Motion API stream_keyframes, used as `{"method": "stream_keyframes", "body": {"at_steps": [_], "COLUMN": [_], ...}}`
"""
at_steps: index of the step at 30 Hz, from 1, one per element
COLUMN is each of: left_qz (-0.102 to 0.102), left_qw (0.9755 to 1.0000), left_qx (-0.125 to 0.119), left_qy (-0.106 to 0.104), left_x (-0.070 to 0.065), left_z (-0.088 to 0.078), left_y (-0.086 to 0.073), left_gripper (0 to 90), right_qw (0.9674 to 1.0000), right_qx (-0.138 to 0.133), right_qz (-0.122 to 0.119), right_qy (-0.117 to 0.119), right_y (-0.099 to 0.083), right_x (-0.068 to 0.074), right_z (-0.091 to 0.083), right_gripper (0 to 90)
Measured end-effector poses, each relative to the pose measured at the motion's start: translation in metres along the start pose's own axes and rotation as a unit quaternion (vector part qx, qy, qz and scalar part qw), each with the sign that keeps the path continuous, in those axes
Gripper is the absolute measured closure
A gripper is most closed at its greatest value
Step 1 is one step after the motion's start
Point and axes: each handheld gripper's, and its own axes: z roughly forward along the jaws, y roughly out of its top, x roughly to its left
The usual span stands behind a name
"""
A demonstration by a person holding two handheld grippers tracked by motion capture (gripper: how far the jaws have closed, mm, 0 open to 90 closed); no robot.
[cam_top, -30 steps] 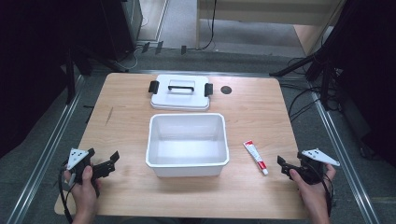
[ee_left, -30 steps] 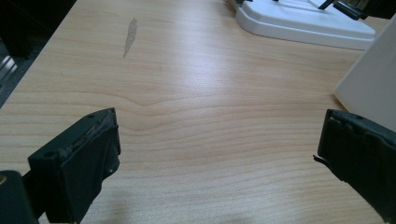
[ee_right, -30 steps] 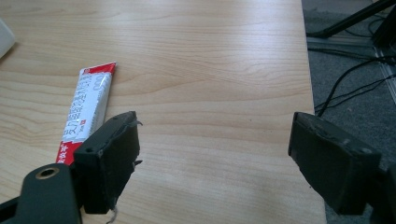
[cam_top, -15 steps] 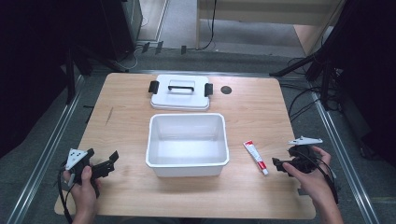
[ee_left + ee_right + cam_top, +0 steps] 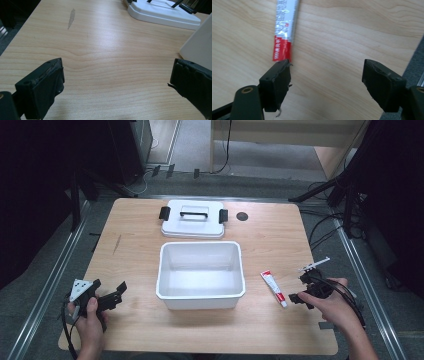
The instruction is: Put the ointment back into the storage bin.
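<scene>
Now closing on tube (image 5: 284,27): right gripper (image 5: 325,75), jaws just narrowed, nothing held; left gripper (image 5: 117,82) wide, empty. Best centred over tube before squeezing.

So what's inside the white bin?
Nothing: the bin shows a bare white floor. The tube lies outside on the table, the lid behind it. The near wall hides no visible contents.
</scene>
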Motion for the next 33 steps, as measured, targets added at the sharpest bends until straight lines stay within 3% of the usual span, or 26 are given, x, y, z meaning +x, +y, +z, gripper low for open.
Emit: {"method": "stream_keyframes", "body": {"at_steps": [7, 11, 14, 17, 24, 27, 30, 31, 33], "left_qz": [-0.002, -0.002, -0.004, -0.004, -0.003, -0.003, -0.003, -0.003, -0.002], "left_qw": [1.0000, 1.0000, 1.0000, 1.0000, 0.9999, 0.9999, 0.9999, 0.9999, 0.9999], "left_qx": [0.002, 0.002, 0.003, 0.003, 0.005, 0.005, 0.006, 0.006, 0.005], "left_qy": [-0.002, -0.002, -0.003, -0.004, -0.009, -0.010, -0.010, -0.010, -0.013], "left_x": [0.001, 0.001, 0.001, 0.001, 0.002, 0.002, 0.002, 0.002, 0.002], "left_z": [0.000, 0.000, 0.000, 0.000, 0.001, 0.001, 0.001, 0.001, 0.001], "left_y": [0.000, 0.000, 0.000, 0.000, 0.000, 0.000, 0.001, 0.001, 0.000], "left_gripper": [0.0, 0.0, 0.0, 0.0, 0.0, 0.0, 0.0, 0.0, 0.0], "right_qw": [0.9984, 0.9965, 0.9952, 0.9942, 0.9923, 0.9916, 0.9923, 0.9920, 0.9918], "right_qx": [0.050, 0.079, 0.095, 0.103, 0.110, 0.112, 0.114, 0.116, 0.119], "right_qz": [-0.009, -0.024, -0.011, -0.011, -0.041, -0.056, -0.036, -0.021, -0.019], "right_qy": [0.024, 0.015, 0.021, 0.030, 0.040, 0.032, 0.033, 0.043, 0.043], "right_y": [0.016, 0.024, 0.031, 0.035, 0.040, 0.041, 0.042, 0.044, 0.046], "right_x": [0.012, 0.018, 0.020, 0.022, 0.031, 0.034, 0.034, 0.035, 0.035], "right_z": [-0.002, 0.003, 0.008, 0.012, 0.018, 0.021, 0.023, 0.025, 0.026], "right_gripper": [26.9, 31.8, 36.6, 40.2, 45.2, 47.3, 54.6, 58.1, 59.4]}}
